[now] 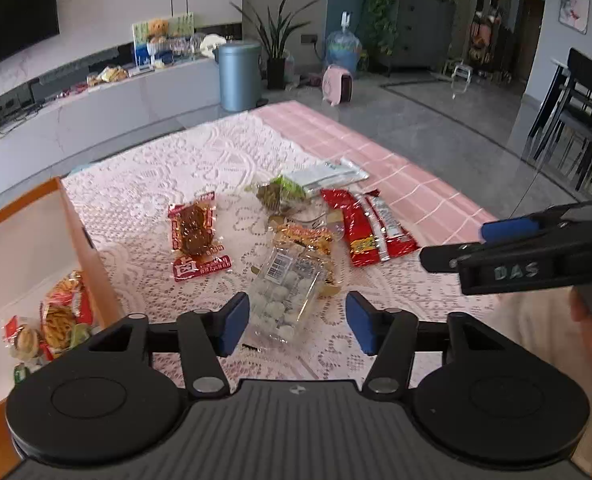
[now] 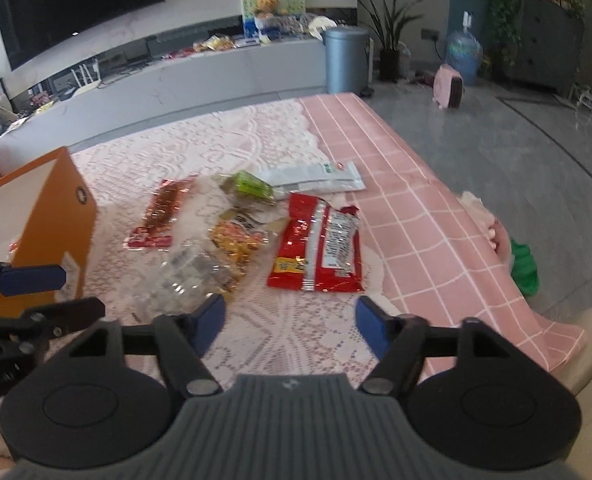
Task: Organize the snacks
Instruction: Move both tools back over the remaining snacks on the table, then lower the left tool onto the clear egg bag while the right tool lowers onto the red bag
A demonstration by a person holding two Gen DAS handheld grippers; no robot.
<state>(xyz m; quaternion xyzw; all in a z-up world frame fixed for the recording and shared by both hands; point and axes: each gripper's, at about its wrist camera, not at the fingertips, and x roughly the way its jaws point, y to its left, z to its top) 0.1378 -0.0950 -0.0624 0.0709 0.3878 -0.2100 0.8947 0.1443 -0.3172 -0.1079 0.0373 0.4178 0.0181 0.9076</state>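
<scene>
Lace-covered bench (image 1: 200, 160): both the left tool (image 1: 297, 322) and right tool (image 2: 290, 322) gape empty; the crinkly clear plastic candy tub (image 1: 284, 296) may slip or crush when pinched.

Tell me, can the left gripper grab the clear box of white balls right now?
Probably yes. The left gripper is open, and the clear box of white balls lies on the lace cloth just ahead of its fingers, with nothing lying on the near end.

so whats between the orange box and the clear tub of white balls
Bare lace cloth, with the red braised-snack packet farther back. The left wrist view shows the orange box and clear tub best.
</scene>
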